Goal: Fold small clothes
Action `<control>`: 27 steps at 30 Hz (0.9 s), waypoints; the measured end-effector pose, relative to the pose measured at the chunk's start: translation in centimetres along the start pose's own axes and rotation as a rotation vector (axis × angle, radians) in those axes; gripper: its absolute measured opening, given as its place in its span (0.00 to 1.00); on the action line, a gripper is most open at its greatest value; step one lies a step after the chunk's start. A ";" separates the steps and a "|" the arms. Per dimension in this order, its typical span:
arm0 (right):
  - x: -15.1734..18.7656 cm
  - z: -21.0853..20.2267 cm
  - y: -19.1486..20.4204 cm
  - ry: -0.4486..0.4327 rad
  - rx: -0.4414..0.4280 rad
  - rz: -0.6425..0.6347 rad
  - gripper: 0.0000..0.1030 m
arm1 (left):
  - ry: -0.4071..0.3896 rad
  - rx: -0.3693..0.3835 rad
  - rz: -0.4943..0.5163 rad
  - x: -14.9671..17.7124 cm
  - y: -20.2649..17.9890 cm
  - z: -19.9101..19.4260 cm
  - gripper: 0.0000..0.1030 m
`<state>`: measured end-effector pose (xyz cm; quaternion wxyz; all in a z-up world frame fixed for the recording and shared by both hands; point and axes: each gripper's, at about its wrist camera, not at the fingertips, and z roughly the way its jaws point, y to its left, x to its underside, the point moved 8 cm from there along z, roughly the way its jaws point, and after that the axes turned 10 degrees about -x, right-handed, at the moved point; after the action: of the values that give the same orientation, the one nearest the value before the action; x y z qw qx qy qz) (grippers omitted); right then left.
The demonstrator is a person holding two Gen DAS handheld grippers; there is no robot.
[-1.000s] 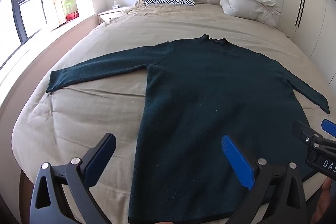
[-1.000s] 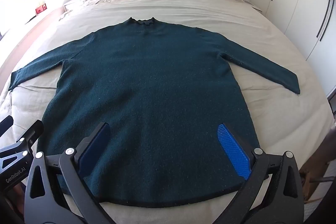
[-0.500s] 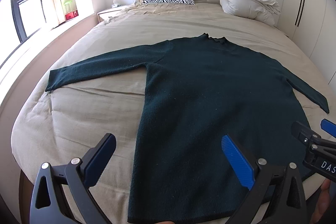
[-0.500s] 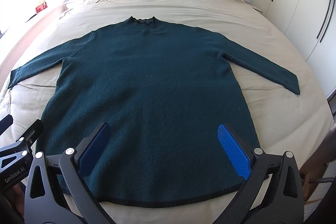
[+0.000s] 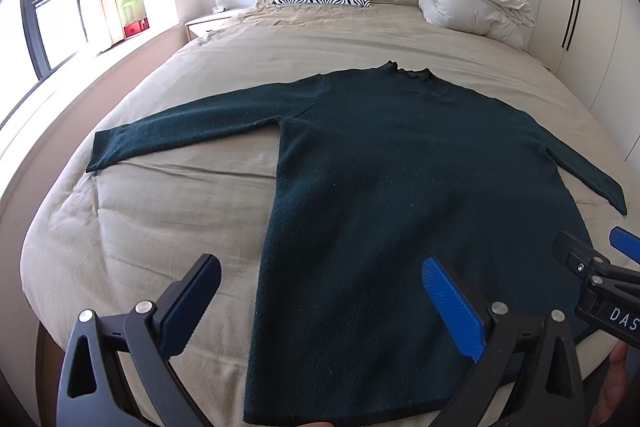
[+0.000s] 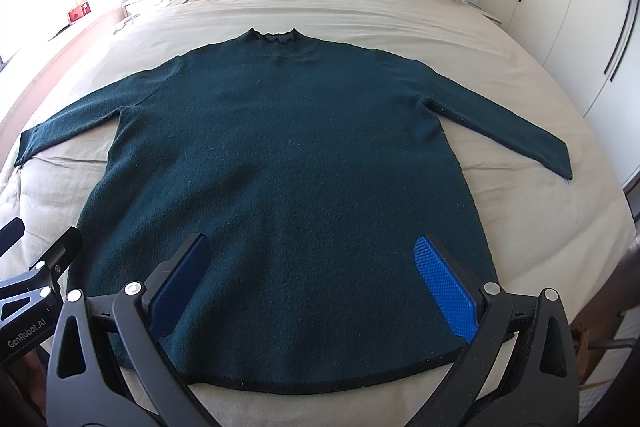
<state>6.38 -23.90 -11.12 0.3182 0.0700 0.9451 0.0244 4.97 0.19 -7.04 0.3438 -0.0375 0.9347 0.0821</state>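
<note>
The dark green knitted sweater (image 6: 280, 163) lies flat on the beige bed (image 6: 400, 19), sleeves spread. Soft and limp, it probably pinches best at hem corners. Left gripper (image 5: 320, 295) and right gripper (image 6: 316, 275) hover above, jaws apart.

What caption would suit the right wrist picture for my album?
Open right gripper poised above the hem of a dark green sweater spread flat on a beige bed.
</note>
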 end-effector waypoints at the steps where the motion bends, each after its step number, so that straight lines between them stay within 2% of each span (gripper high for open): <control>1: 0.0 0.0 0.0 0.000 0.000 0.000 1.00 | 0.000 0.000 0.000 0.1 0.0 0.0 1.00; 27: 0.3 0.3 0.1 0.005 0.000 -0.001 1.00 | 0.004 0.001 0.000 0.3 0.0 0.1 1.00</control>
<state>6.33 -23.79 -11.48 0.3157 0.0695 0.9460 0.0243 4.85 0.19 -7.34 0.3422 -0.0374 0.9354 0.0813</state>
